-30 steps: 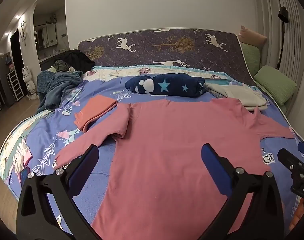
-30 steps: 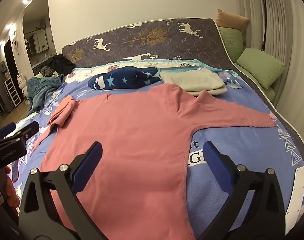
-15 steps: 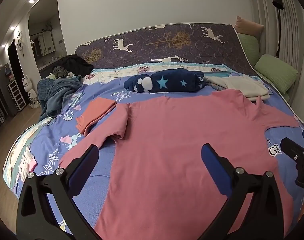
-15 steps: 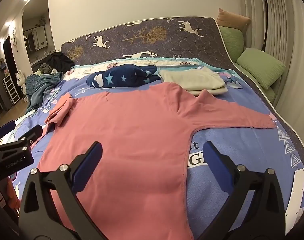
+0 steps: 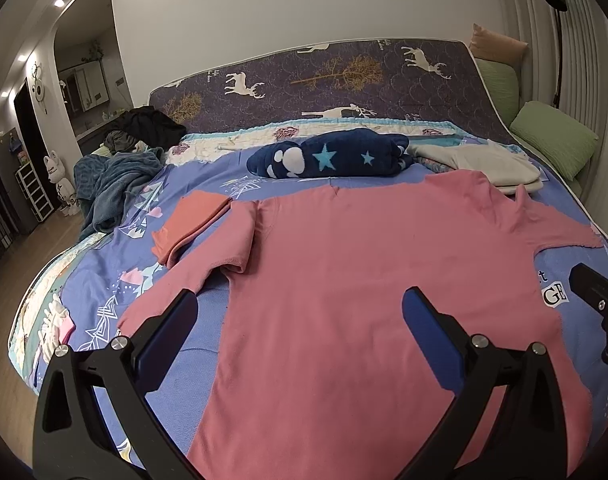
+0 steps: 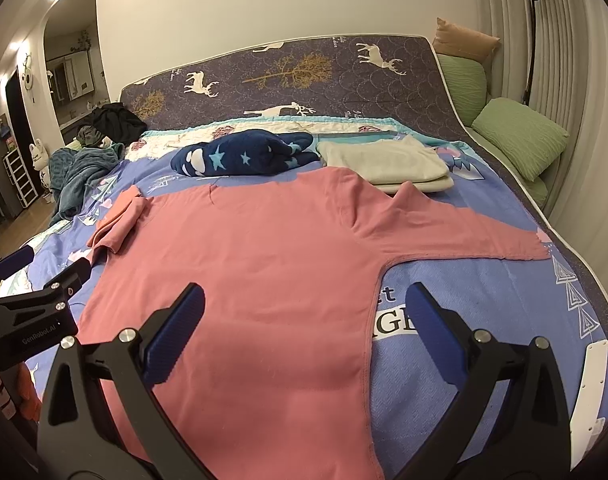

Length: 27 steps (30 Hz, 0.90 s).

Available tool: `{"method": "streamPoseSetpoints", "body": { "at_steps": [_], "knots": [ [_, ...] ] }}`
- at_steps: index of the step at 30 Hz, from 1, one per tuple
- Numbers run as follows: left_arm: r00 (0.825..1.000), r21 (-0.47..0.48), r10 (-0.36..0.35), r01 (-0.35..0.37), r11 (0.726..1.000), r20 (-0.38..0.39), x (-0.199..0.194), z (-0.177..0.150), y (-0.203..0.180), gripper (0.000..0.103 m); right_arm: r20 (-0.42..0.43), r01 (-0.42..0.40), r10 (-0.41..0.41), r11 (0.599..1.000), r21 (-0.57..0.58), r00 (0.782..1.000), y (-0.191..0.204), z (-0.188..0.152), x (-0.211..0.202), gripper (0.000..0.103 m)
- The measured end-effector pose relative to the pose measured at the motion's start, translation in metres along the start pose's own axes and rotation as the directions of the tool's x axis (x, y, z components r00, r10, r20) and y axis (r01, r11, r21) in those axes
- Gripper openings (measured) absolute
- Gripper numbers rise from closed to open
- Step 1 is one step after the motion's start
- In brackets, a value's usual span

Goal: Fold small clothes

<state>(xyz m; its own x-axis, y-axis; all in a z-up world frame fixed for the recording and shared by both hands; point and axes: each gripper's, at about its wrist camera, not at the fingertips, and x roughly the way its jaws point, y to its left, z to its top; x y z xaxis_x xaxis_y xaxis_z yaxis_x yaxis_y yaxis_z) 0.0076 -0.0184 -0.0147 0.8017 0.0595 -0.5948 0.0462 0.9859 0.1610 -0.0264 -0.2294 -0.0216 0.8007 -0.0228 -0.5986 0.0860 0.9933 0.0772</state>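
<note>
A pink long-sleeved shirt (image 5: 364,280) lies spread flat on the bed, also in the right wrist view (image 6: 255,272). Its left sleeve (image 5: 207,256) is bent and partly doubled over. Its right sleeve (image 6: 464,236) lies straight out to the right. My left gripper (image 5: 299,332) is open and empty above the shirt's lower left part. My right gripper (image 6: 304,328) is open and empty above the shirt's lower right part. Each gripper shows at the edge of the other's view.
A folded orange garment (image 5: 191,220) lies left of the shirt. A navy star blanket (image 5: 328,156) and folded beige clothes (image 6: 384,160) lie behind it. A teal blanket (image 5: 111,184) is heaped at the far left. Green pillows (image 6: 520,132) line the right edge.
Both grippers have risen and drawn back slightly, showing more of the bed. The shirt has not moved. Both stay open.
</note>
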Motion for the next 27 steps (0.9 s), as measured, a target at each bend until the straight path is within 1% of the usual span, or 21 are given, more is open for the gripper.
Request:
{"method": "streamPoseSetpoints", "body": {
  "at_steps": [12, 18, 27],
  "knots": [
    [1.0, 0.001, -0.013, 0.013, 1.0, -0.001, 0.0021, -0.0025, -0.0018, 0.102, -0.001, 0.023, -0.023, 1.0, 0.014, 1.0, -0.0009, 0.0025, -0.0007, 0.101],
    [1.0, 0.002, -0.019, 0.019, 1.0, -0.007, 0.0042, -0.0038, -0.003, 0.102, 0.015, 0.04, -0.04, 0.999, 0.01, 0.999, -0.0003, 0.0029, -0.0034, 0.101],
    [1.0, -0.002, -0.019, 0.019, 1.0, -0.012, 0.0058, -0.0061, -0.002, 0.102, 0.013, 0.043, -0.043, 0.999, 0.014, 0.999, -0.0014, 0.0035, -0.0031, 0.101]
  ]
}}
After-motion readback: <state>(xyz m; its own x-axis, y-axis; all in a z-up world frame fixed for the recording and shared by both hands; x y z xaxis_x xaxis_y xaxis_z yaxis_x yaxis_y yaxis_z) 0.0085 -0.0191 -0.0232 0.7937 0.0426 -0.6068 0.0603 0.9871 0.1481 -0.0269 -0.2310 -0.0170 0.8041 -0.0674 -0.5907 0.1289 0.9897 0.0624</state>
